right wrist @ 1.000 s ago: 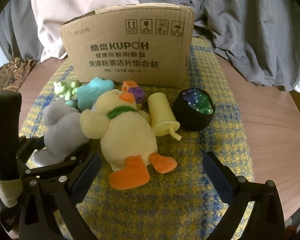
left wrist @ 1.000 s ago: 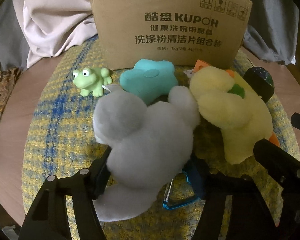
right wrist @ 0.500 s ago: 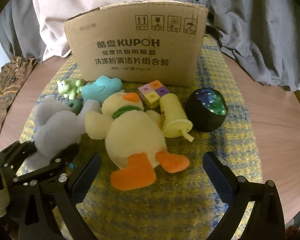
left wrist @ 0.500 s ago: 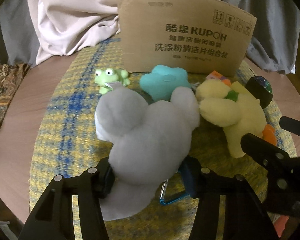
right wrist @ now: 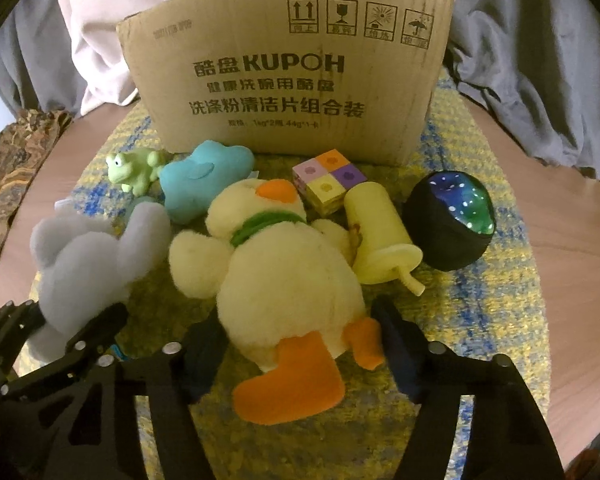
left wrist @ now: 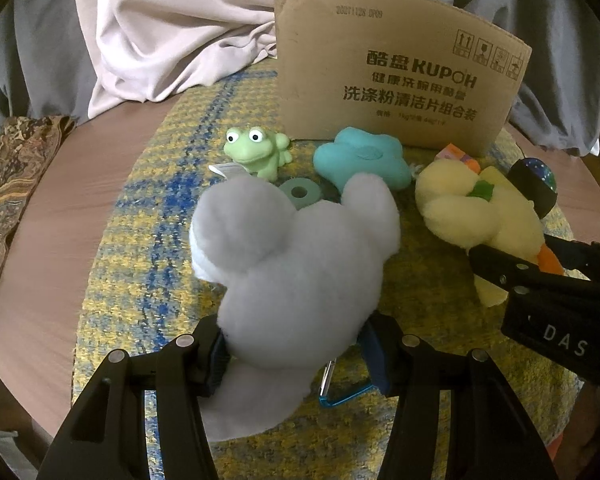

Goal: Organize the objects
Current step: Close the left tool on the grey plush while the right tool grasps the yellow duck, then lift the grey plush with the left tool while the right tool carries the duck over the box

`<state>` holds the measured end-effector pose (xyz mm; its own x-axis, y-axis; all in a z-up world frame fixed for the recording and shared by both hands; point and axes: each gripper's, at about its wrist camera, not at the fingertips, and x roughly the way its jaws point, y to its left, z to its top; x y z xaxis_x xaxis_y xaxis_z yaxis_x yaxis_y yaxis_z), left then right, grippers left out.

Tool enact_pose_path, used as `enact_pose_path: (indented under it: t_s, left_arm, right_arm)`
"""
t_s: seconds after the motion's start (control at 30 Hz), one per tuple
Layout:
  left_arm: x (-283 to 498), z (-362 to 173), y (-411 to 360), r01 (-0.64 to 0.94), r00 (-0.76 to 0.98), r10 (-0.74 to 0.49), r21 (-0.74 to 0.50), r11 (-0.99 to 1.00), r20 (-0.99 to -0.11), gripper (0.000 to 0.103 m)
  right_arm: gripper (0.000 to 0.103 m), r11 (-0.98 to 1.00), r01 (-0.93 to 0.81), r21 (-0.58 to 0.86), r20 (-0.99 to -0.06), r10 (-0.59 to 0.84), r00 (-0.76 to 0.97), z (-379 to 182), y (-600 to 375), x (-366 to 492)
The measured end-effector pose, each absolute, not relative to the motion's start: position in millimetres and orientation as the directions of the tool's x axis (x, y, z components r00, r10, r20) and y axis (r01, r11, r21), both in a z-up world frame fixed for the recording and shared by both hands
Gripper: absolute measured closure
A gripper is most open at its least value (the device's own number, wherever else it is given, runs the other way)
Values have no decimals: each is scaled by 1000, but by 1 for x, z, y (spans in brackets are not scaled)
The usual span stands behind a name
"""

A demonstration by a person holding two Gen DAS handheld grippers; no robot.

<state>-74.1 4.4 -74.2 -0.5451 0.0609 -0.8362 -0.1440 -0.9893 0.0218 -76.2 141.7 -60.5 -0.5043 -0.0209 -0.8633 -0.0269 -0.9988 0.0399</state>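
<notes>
My left gripper (left wrist: 296, 352) is shut on the lower body of a grey plush toy (left wrist: 300, 272), which also shows at the left of the right wrist view (right wrist: 84, 256). A blue carabiner (left wrist: 340, 396) lies under it. My right gripper (right wrist: 300, 340) is closing its jaws. A yellow duck plush (right wrist: 288, 272) with orange feet lies between them, and both pads touch its lower body. The duck (left wrist: 476, 216) lies on its back beside the grey toy. Behind both stands an open cardboard box (right wrist: 284, 72).
On the yellow-blue woven mat (left wrist: 148, 240) lie a green frog (left wrist: 256, 152), a teal star cushion (left wrist: 360, 156), a teal ring (left wrist: 299, 192), a coloured cube (right wrist: 328, 180), a yellow cylinder (right wrist: 376, 228) and a black starry ball (right wrist: 452, 224). Draped cloth (left wrist: 180, 32) hangs behind the round wooden table (left wrist: 52, 220).
The right jaws stood wide on either side of the duck and have now come in against it. The left gripper has pulled the grey toy a little away from the duck, uncovering the ring.
</notes>
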Motion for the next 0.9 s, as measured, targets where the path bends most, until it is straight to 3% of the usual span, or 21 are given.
enact_pose_path:
  t_s: [0.43,0.9]
  left_arm:
    - [-70,-59,8,-149,-575,65,27,-989,-816,49]
    - [-62,-26,17,-164,-632,78,35,-986,-771,49]
  right_arm:
    - [50,-1000,-18,24,-818,-9,-575,-41,140,-56]
    - [50,-999,-42,15,-752,16,-659,-4,145,-35]
